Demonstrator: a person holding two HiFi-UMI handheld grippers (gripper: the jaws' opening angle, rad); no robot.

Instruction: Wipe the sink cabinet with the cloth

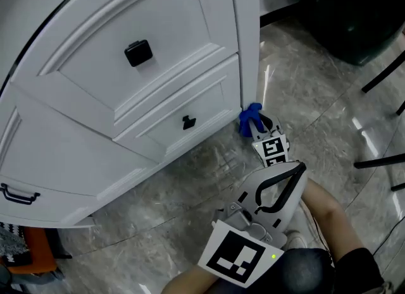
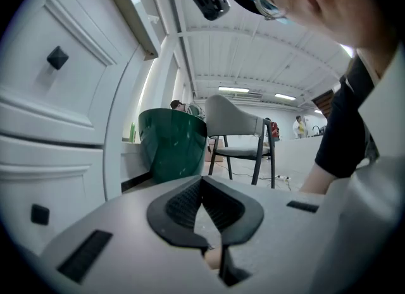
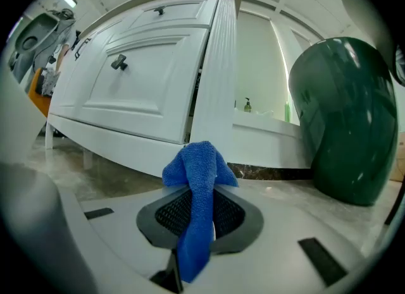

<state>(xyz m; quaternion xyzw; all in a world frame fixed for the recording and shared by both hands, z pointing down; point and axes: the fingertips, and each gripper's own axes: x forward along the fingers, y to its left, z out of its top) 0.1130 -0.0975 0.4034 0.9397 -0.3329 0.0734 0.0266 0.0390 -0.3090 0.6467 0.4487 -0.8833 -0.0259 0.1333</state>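
Observation:
The white sink cabinet [image 1: 158, 46] with black knobs fills the upper left of the head view. My right gripper [image 1: 256, 125] is low by the foot of its corner post, shut on the blue cloth [image 1: 249, 117]. The cloth touches or nearly touches the post just above the floor. In the right gripper view the cloth [image 3: 197, 172] bunches out past the jaws, with the cabinet [image 3: 145, 90] close behind. My left gripper [image 2: 202, 185] is shut with nothing in it and points away, upward; its marker cube [image 1: 237, 258] is near my body.
A dark green bin [image 1: 354, 21] stands on the marble floor right of the cabinet. Black chair legs [image 1: 383, 78] cross the right edge. An orange object [image 1: 31, 255] lies at the lower left. A small bottle [image 3: 247, 105] stands on the ledge behind the post.

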